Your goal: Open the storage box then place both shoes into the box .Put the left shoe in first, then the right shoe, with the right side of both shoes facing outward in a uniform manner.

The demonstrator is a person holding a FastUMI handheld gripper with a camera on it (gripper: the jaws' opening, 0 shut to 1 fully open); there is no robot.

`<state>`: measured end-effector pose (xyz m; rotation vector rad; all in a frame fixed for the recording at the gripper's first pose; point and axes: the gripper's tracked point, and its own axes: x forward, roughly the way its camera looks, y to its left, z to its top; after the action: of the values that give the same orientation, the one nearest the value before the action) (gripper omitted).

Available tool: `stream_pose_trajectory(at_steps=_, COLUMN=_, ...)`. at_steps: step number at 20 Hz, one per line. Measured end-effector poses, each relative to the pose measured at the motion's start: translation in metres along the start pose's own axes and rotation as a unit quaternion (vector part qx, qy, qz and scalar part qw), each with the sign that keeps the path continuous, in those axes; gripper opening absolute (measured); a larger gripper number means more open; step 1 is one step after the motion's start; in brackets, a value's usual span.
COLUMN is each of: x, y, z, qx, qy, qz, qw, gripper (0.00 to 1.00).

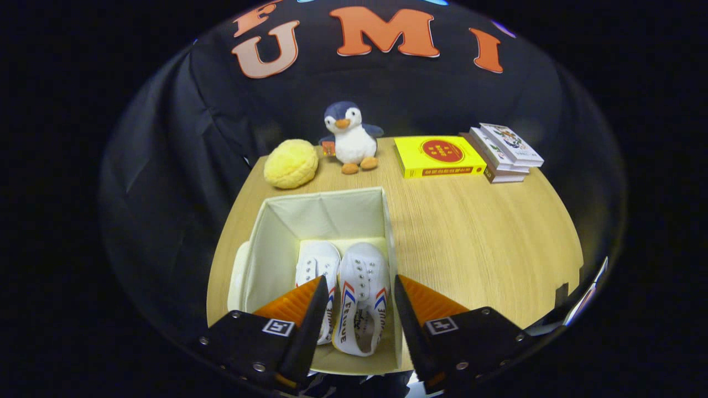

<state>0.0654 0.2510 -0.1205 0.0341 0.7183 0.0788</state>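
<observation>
The gripper (359, 287) hangs above the near end of an open fabric box (265, 243), its two ridged, wedge-shaped fingers spread wide apart and holding nothing. The box is a soft, pale cream cube with thin cloth walls and square corners, standing on a round wooden table (487, 237) with a fine straight grain. A flat cream panel, likely the lid (237, 276), rests against the box's outer left wall. Inside the box two white canvas shoes lie side by side, toes pointing away from the fingers: the left-hand shoe (315, 265) is partly hidden behind one finger, and the right-hand shoe (362, 293), showing metal eyelets and red and blue stripes on both sides, sits in the gap between the fingers. Beyond the box, at the table's far edge, are a round, nubbly yellow cushion (291, 163), a plush penguin (349, 138) with orange feet, a thick yellow book (438, 156) lying flat, and a small fanned stack of books (504, 150).
</observation>
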Motion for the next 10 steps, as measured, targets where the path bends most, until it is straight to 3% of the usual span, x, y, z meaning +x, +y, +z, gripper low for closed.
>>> stream_pose_trajectory(at_steps=2, x=-0.019, y=-0.014, z=0.021, qx=0.002, qy=-0.035, qz=-0.005, qw=0.999, gripper=0.92)
stream_pose_trajectory(at_steps=3, x=-0.030, y=-0.021, z=0.032, qx=0.009, qy=-0.052, qz=-0.004, qw=0.999, gripper=0.97)
stream_pose_trajectory(at_steps=10, x=-0.095, y=-0.097, z=0.088, qx=0.028, qy=-0.157, qz=-0.023, qw=0.987, gripper=0.98)
